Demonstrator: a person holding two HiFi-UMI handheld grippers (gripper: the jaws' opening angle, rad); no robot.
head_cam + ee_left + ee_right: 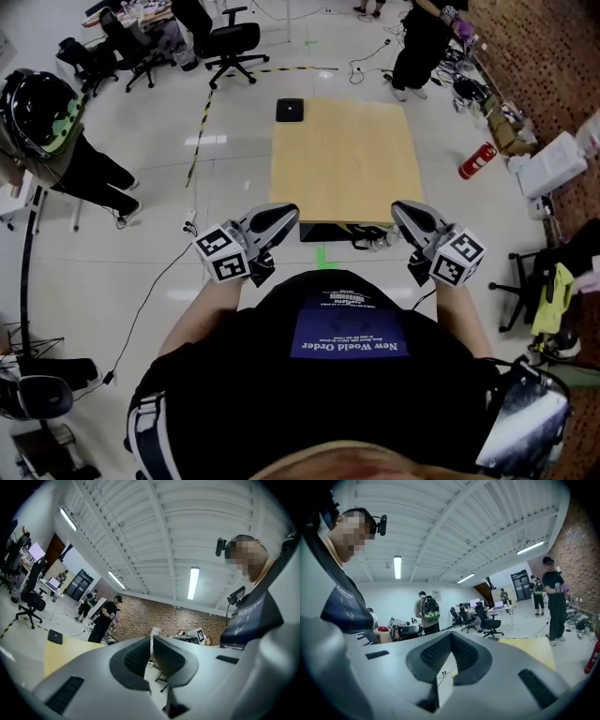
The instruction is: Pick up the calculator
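Near the left gripper (291, 212), shirt print (349, 345) seemingly reads "New World Order".

Calculator (291, 111) black; table (347, 178) pale wood; extinguisher (475, 160) red (floor (234, 234) glossy white).

The person's dark shirt (349, 335) bore a blue patch reading "New World Order", seen upside down in the head view. The smaller line of print just beyond it was too fine to read. The left cube (223, 253) and right cube (457, 258) carried black-and-white square markers without letters.
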